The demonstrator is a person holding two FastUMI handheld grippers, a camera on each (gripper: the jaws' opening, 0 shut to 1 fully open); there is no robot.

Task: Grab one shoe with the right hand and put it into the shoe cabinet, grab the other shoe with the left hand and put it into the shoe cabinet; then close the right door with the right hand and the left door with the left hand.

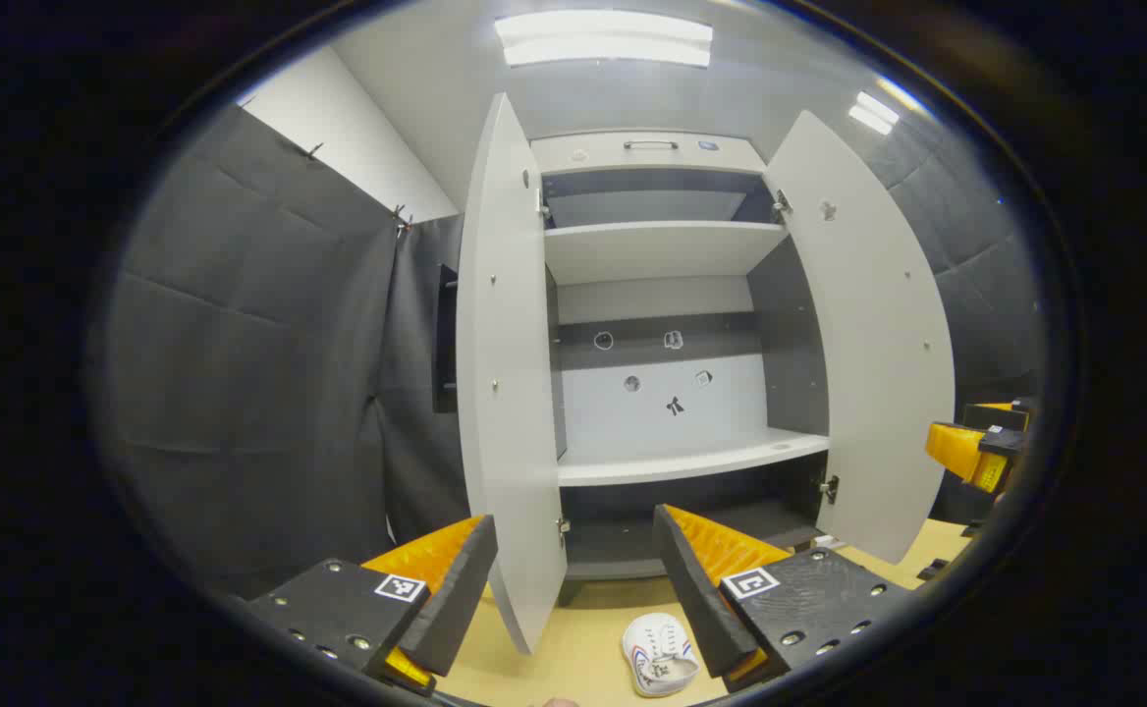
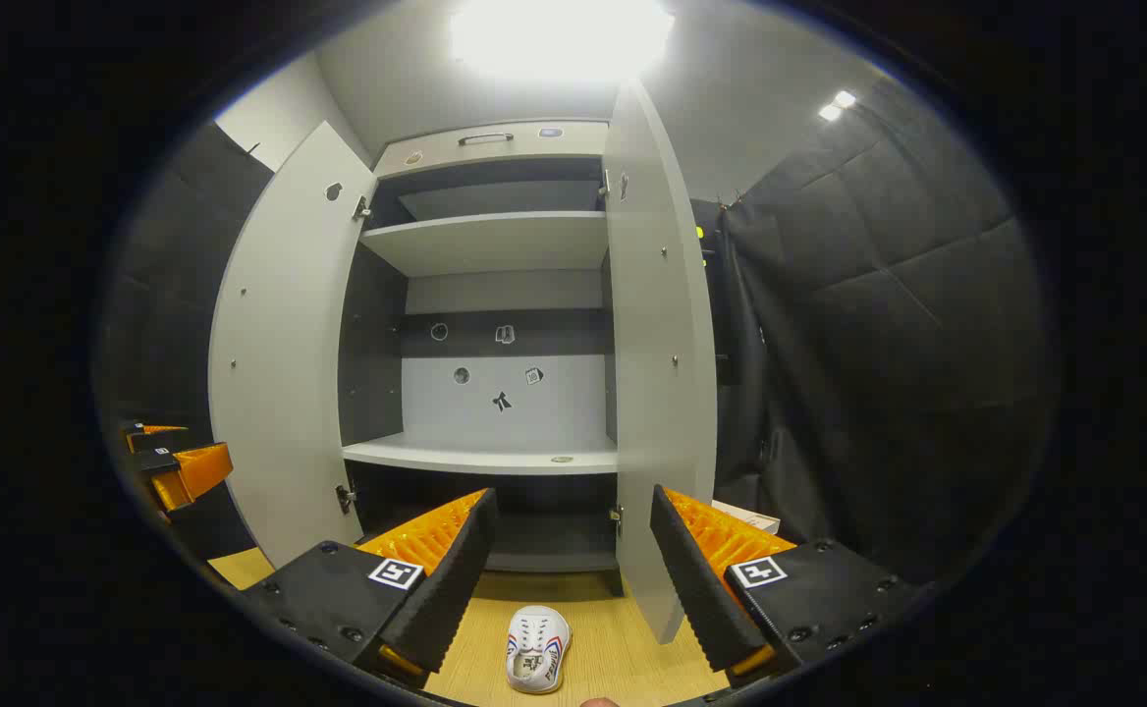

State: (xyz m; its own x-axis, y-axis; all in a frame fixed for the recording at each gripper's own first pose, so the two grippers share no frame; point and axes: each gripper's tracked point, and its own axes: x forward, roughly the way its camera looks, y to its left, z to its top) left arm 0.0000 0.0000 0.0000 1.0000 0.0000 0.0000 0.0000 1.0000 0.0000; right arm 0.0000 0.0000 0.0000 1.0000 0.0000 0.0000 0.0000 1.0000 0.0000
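The shoe cabinet (image 1: 657, 255) stands ahead with both doors swung wide, its left door (image 1: 510, 373) and right door (image 1: 868, 334) pale grey. The shelves (image 1: 682, 462) are bare. A white shoe (image 1: 659, 655) with red and blue stripes lies on the wooden floor below my left gripper (image 1: 573, 565), which is open and empty. In the right gripper view the same kind of white shoe (image 2: 536, 648) lies on the floor beneath my right gripper (image 2: 573, 550), also open and empty, before the cabinet (image 2: 495, 245). The right gripper (image 1: 976, 452) shows at the right edge of the left view.
Dark padded booth walls (image 1: 259, 373) close in on both sides. The wooden floor (image 2: 603, 658) runs up to the cabinet's base. The left gripper (image 2: 176, 462) shows at the left edge of the right gripper view. Ceiling lights (image 1: 603, 39) glow overhead.
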